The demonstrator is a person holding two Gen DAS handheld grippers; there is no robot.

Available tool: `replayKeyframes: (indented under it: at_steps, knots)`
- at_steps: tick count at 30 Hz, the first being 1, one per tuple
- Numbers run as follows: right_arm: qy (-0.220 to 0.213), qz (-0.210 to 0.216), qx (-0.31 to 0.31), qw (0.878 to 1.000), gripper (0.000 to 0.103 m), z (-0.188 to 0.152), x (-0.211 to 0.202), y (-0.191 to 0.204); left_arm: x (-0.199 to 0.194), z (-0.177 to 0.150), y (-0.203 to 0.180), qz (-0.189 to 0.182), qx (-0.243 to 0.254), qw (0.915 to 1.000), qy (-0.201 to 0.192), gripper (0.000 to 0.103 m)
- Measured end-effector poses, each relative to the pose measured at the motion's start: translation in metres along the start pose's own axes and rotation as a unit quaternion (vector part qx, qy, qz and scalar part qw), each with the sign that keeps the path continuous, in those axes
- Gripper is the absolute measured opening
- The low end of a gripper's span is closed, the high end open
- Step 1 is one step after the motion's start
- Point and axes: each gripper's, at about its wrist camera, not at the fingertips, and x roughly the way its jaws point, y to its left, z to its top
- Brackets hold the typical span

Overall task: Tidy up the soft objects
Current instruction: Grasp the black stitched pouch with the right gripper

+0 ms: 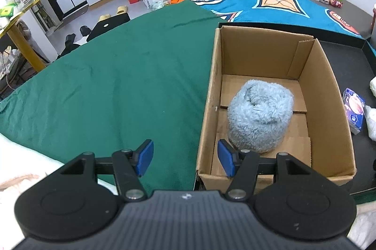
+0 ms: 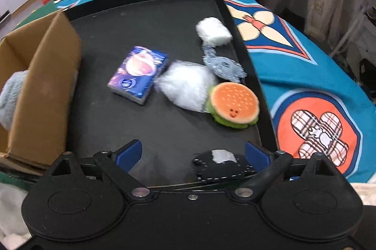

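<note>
A fluffy light-blue roll [image 1: 260, 116] lies inside the open cardboard box [image 1: 329, 76]; the roll [image 2: 9, 99] and the box [image 2: 42, 85] also show in the right wrist view. My left gripper [image 1: 185, 158] is open and empty, over the box's near left wall. On the black tray [image 2: 141, 19] lie a blue tissue pack [image 2: 138, 73], a white fluffy wad [image 2: 188, 85], a plush burger [image 2: 232, 104], a grey-blue cloth [image 2: 223, 66], a white roll [image 2: 213, 31] and a black pouch [image 2: 221, 167]. My right gripper [image 2: 192, 156] is open, just above the pouch.
A green cloth [image 1: 117, 76] covers the surface left of the box. A blue patterned blanket [image 2: 317, 85] lies behind and right of the tray. The tissue pack [image 1: 353, 113] shows right of the box. Furniture and floor clutter stand far off.
</note>
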Motion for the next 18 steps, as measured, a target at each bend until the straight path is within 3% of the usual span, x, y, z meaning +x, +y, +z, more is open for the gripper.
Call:
replayKeyframes:
  at_steps: [8, 12, 14, 18]
  knots:
    - [0.045, -0.01, 0.028, 0.999, 0.08, -0.004, 0.022, -0.012, 0.001, 0.002, -0.006, 0.012, 0.004, 0.9999, 0.002, 0.059]
    - [0.055, -0.009, 0.04, 0.998, 0.051, -0.004, 0.026, -0.014, 0.001, 0.001, -0.005, 0.015, 0.002, 0.9999, 0.002, 0.059]
    - [0.056, -0.007, 0.045, 0.997, 0.05, -0.004, 0.027, -0.015, 0.001, 0.001, -0.003, 0.014, 0.0, 0.9999, 0.002, 0.059]
    - [0.046, 0.001, 0.045, 0.998, 0.035, -0.003, 0.025, -0.013, -0.002, 0.001, -0.003, 0.011, 0.002, 0.9999, -0.003, 0.059]
